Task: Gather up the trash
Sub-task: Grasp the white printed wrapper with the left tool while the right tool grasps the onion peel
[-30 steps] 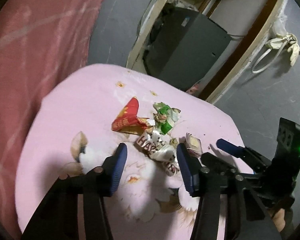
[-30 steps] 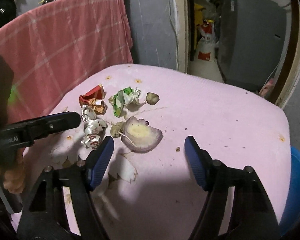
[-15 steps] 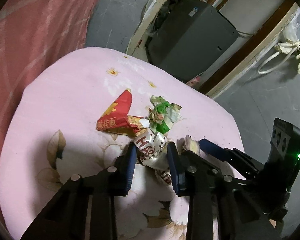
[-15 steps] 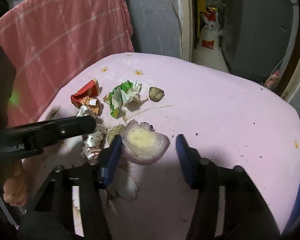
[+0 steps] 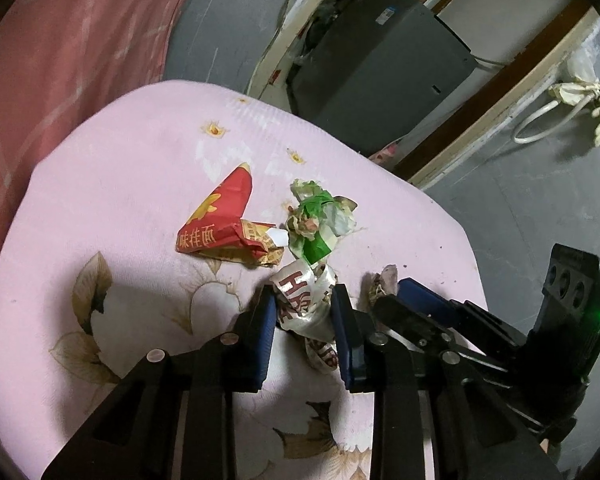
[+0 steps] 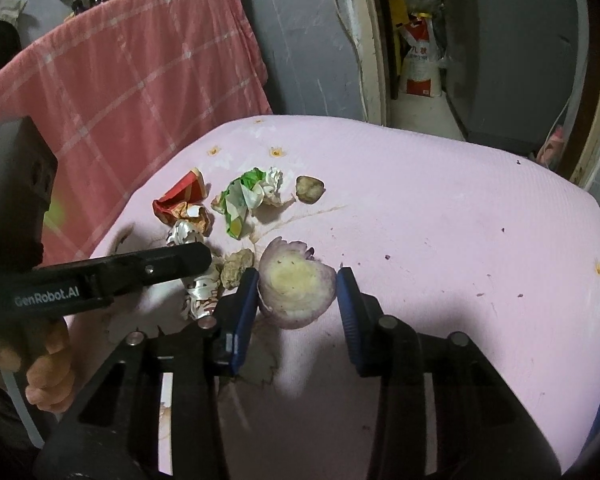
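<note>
Both grippers have narrowed: left gripper (image 5: 303, 312) jaws now pinch the silver wrapper (image 5: 305, 300) on the near table (image 5: 120, 168); right gripper (image 6: 296, 300) jaws, half-closed, bracket the onion slice (image 6: 296, 288), likely ready for lifting.

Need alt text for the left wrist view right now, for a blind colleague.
The left gripper has its blue jaws closed on a crumpled white wrapper on a pink flowered cloth. Beyond it lie a red snack packet and a green-and-white wrapper; the right gripper is alongside.
</note>
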The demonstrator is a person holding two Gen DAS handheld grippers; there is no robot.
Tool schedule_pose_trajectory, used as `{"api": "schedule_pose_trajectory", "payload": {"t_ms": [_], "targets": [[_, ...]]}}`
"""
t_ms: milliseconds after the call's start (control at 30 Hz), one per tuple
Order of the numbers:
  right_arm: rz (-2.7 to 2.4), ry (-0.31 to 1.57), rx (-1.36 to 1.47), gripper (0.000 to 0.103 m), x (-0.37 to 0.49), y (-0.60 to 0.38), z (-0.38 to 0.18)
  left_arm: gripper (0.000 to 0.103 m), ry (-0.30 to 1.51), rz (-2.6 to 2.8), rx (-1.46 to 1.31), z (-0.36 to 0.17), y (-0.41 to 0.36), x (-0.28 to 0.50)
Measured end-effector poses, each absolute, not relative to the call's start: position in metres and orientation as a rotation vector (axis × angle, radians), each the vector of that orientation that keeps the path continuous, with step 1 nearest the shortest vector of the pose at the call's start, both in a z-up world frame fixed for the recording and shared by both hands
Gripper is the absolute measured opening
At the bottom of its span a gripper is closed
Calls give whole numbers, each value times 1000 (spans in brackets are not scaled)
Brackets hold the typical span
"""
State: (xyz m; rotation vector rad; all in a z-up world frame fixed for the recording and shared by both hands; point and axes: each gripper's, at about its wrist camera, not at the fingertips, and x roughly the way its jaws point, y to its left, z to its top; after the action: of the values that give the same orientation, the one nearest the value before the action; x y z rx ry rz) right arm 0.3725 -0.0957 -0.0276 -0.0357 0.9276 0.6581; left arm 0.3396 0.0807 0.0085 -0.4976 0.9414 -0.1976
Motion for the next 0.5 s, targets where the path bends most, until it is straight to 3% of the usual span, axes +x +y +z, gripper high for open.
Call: {"api": "schedule_pose_trajectory", "payload": {"t_ms": [500], "targets": [[652,758,1,38,337,-122,-5,21,734,-235,-456,36,80,295]]}}
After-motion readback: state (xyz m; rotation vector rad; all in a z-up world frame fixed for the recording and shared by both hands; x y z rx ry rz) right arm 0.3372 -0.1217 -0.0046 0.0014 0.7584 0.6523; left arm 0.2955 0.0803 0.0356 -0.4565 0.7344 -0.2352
